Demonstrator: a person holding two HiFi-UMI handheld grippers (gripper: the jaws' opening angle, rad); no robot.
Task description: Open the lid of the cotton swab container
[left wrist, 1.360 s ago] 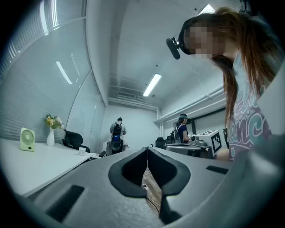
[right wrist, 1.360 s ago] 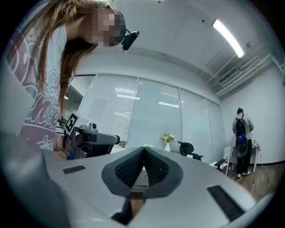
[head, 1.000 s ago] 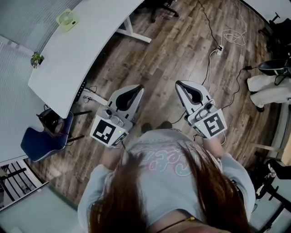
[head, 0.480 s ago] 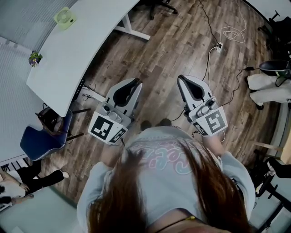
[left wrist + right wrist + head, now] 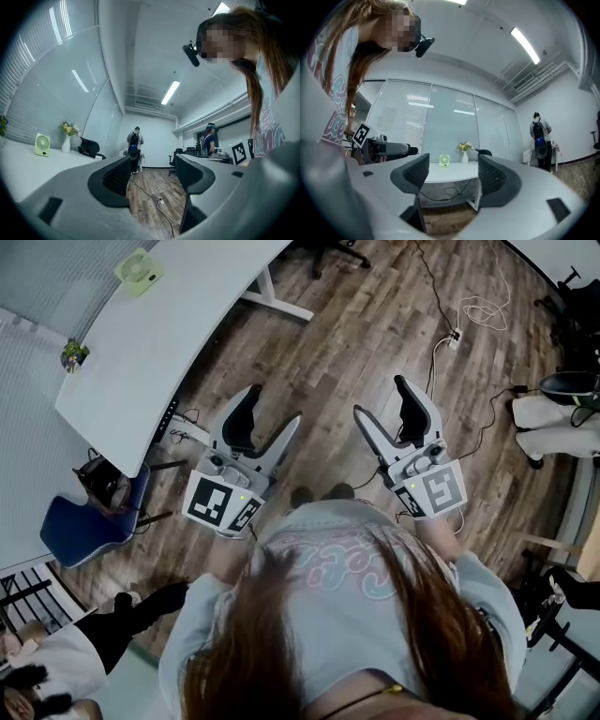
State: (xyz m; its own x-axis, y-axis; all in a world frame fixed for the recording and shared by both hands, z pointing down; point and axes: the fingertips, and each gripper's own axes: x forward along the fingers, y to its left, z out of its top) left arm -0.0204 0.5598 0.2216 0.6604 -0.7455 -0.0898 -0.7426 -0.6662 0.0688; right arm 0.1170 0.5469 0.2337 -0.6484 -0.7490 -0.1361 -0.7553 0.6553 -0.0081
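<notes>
1. Both tools have just spread their jaws. A second ago each pair lay closed together. Now the left tool [image 5: 272, 407] and the right tool [image 5: 382, 397] stand wide, released, with nothing gripped.
2. Held side by side and well apart in front of the person [image 5: 347, 615], each tool keeps its marker cube nearest the body. The jaws reach forward, roughly level, over the wooden floor [image 5: 356, 343]. Seen from the head, the two tools lean slightly toward each other at the tips.
3. Between the left tool's [image 5: 152, 171] jaws lie only floor boards and a white cable [image 5: 161, 190], far ahead of it.
4. Between the right tool's [image 5: 447, 171] jaws shows the white bench [image 5: 450, 173], well ahead of that tool. On the bench stand a green fan [image 5: 444, 161] and a vase of flowers [image 5: 464, 152].
5. No view shows the cotton swab container, so I cannot tell its place, its heading or its long axis.
6. Count: two tools, one bench, one fan, one vase. Two bystanders are far ahead of the left tool, one with a backpack [image 5: 135, 145] and another [image 5: 208, 136] to its right.
</notes>
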